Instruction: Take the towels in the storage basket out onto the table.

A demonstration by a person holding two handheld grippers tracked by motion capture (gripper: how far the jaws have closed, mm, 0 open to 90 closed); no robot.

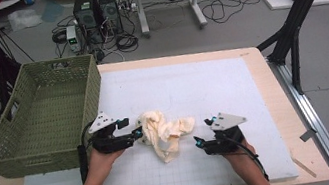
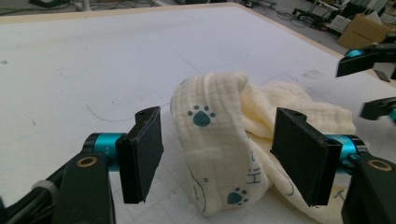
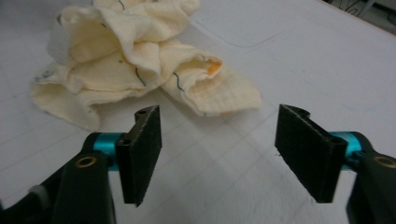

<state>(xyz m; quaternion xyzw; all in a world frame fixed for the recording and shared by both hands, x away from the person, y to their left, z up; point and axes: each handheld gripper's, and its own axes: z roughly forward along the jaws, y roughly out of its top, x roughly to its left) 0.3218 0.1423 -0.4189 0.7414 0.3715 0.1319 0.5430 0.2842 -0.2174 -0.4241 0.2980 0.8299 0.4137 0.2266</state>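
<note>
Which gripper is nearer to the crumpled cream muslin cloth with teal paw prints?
Left. The left gripper has a fold of the crumpled cream muslin cloth between its open jaws. The right gripper is open a little short of the cloth's edge.

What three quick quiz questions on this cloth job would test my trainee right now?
1. True or false: the crumpled cream muslin cloth with teal paw prints lies inside the green woven plastic basket.
2. Which gripper has a fold of cloth between its jaws? A left gripper B right gripper
3. What surface does the cloth rest on?

Key: 1 false, it lies on the mat; 2 A, pads not yet pressing; 3 the white gridded mat.
</note>
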